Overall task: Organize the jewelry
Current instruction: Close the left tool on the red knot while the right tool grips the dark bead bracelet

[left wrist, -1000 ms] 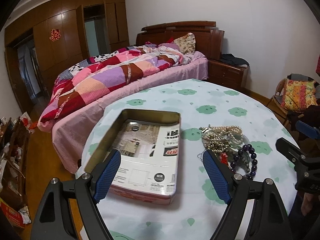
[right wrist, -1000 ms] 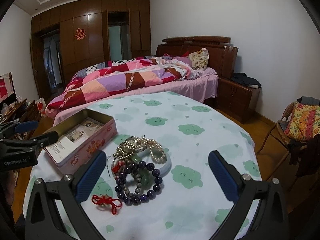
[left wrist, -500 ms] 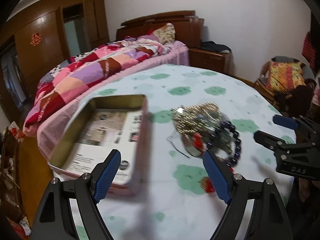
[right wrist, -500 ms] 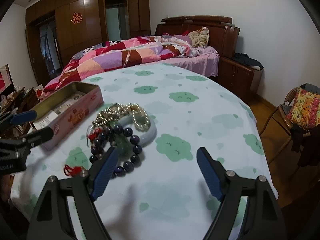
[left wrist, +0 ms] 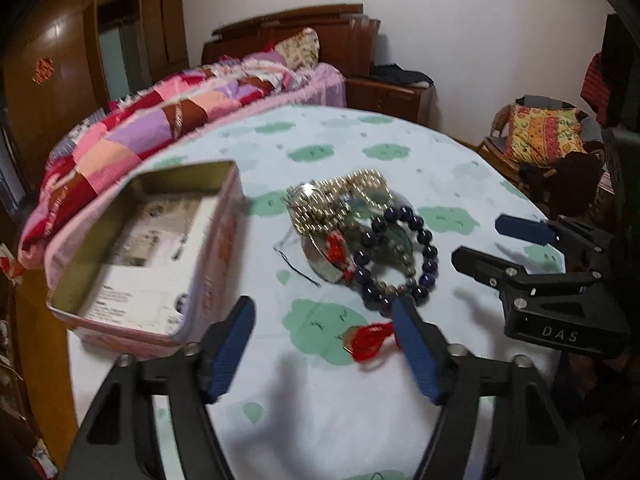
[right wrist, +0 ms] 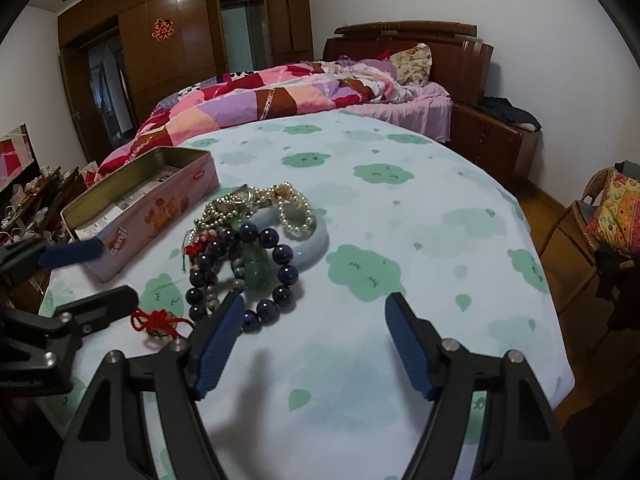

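- Jewelry pile (right wrist: 256,240) of pearl strands, glossy dark beads and a smooth pale bangle lies mid-tabletop (right wrist: 420,240), beside an open rectangular tin (right wrist: 140,200).
- Left tongs (left wrist: 324,344) and right tongs (right wrist: 314,340), both tilted downward, have just been narrowing, still parted, gripping nothing.

Quilted bed (right wrist: 280,96), wardrobe (right wrist: 180,52) (perhaps), cushioned chair (right wrist: 612,216).

Table (right wrist: 460,184): round, in front of the bed (right wrist: 288,92).
Tin box (right wrist: 144,200): open, on the table's left part, left of the jewelry pile.
Jewelry pile (right wrist: 256,236): mid-table; pearl strands (right wrist: 294,208) at the back, over a bangle (right wrist: 316,240).
Beaded bracelet (right wrist: 276,276): at the pile's near edge.
Knotted cord charm (right wrist: 160,322): apart, in front of the pile, to its left.
Nightstand (right wrist: 492,144): right of the bed.
Chair (right wrist: 600,216): right of the table.
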Tool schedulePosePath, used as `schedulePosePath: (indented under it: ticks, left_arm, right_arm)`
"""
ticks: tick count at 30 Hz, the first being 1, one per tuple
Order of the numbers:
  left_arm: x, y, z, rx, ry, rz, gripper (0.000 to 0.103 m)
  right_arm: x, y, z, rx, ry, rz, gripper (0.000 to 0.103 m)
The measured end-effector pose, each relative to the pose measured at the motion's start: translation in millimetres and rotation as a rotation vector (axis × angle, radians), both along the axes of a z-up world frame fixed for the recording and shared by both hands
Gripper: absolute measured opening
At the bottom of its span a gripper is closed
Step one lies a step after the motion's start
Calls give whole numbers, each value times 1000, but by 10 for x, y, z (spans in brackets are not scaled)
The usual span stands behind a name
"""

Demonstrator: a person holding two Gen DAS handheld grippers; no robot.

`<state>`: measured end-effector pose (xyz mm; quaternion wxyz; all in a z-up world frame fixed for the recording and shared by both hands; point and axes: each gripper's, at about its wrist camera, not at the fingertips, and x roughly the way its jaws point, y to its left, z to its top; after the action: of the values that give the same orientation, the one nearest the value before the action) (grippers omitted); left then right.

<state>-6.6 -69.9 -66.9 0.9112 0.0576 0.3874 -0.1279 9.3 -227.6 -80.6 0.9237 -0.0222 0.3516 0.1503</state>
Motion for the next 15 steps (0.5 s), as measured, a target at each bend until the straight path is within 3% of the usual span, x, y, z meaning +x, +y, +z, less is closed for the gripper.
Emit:
schedulePosePath:
  ticks: [6, 8, 10, 12, 15]
  left_arm:
    - [-18, -64, -33, -4, 22, -37, 66]
    - [-18, -81, -56, -15, 42, -55, 61]
    - [3, -81, -94, -25, 74, -74, 36]
    - [15, -101, -141, -41, 106, -101, 18]
    - [10, -84, -140, -71, 114, -120, 1]
  right_arm:
    - [40, 30, -21, -14, 2, 0, 75]
    - [46, 34, -22, -14, 2, 1, 75]
    - [42, 36, -21, -17, 1, 2, 75]
    - [62, 46, -25, -20, -1, 1, 75]
    - [59, 46, -27, -20, -1, 2, 75]
